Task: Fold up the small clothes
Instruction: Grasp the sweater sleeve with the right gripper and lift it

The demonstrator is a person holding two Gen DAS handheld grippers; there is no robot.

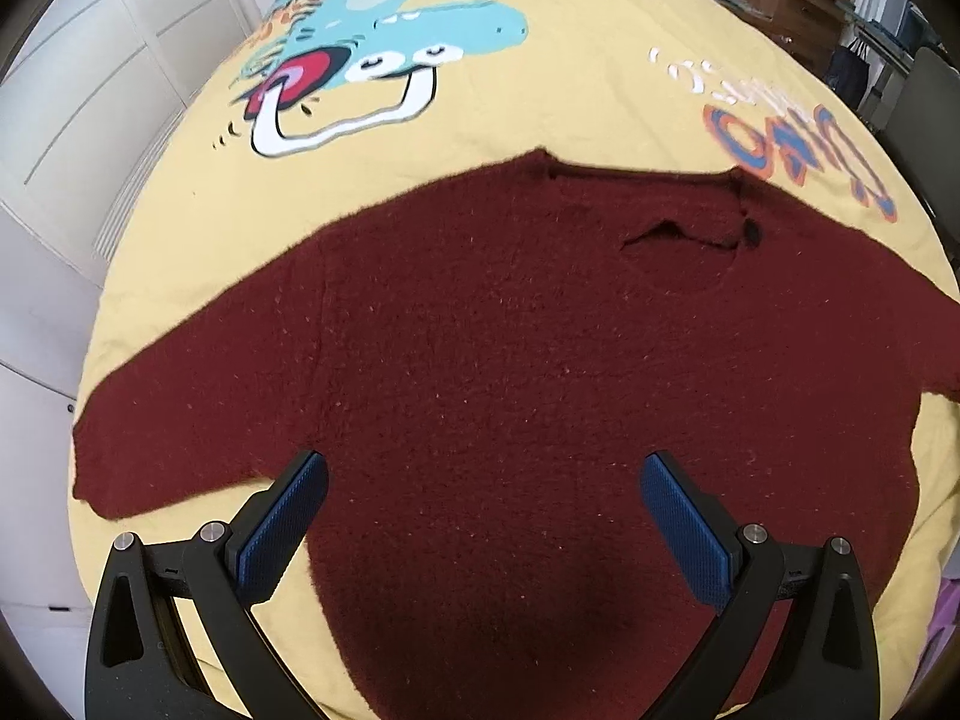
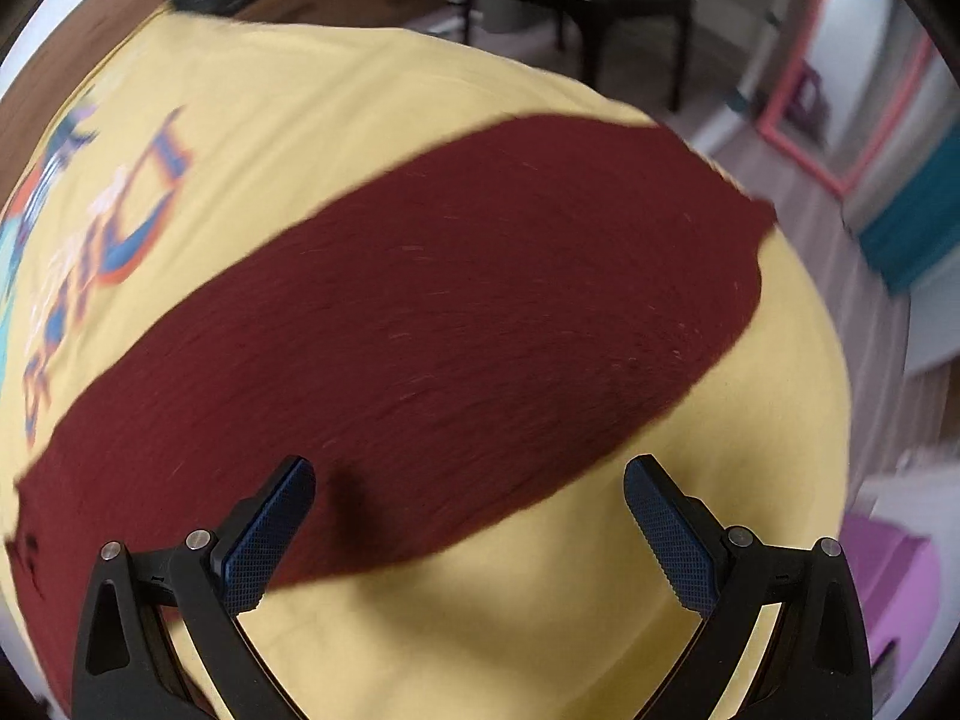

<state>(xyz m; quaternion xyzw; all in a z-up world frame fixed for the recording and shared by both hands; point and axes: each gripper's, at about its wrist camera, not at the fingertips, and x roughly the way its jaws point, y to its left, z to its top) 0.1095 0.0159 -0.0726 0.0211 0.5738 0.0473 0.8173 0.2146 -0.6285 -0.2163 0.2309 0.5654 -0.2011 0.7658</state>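
Note:
A dark red fuzzy sweater (image 1: 510, 360) lies flat on a yellow bedspread (image 1: 510, 120), neckline at the far side, sleeves spread left and right. My left gripper (image 1: 483, 474) is open and empty, hovering over the sweater's lower body. In the right wrist view one sleeve (image 2: 432, 324) runs diagonally across the bed to its cuff at the upper right. My right gripper (image 2: 468, 480) is open and empty, just above the sleeve's near edge. That view is motion-blurred.
The bedspread carries a cartoon print (image 1: 384, 30) and lettering (image 1: 798, 150). White cupboard doors (image 1: 90, 120) stand left of the bed. A dark chair (image 2: 600, 6), a pink-framed mirror (image 2: 840, 120) and a purple item (image 2: 894, 588) lie beyond the bed's right edge.

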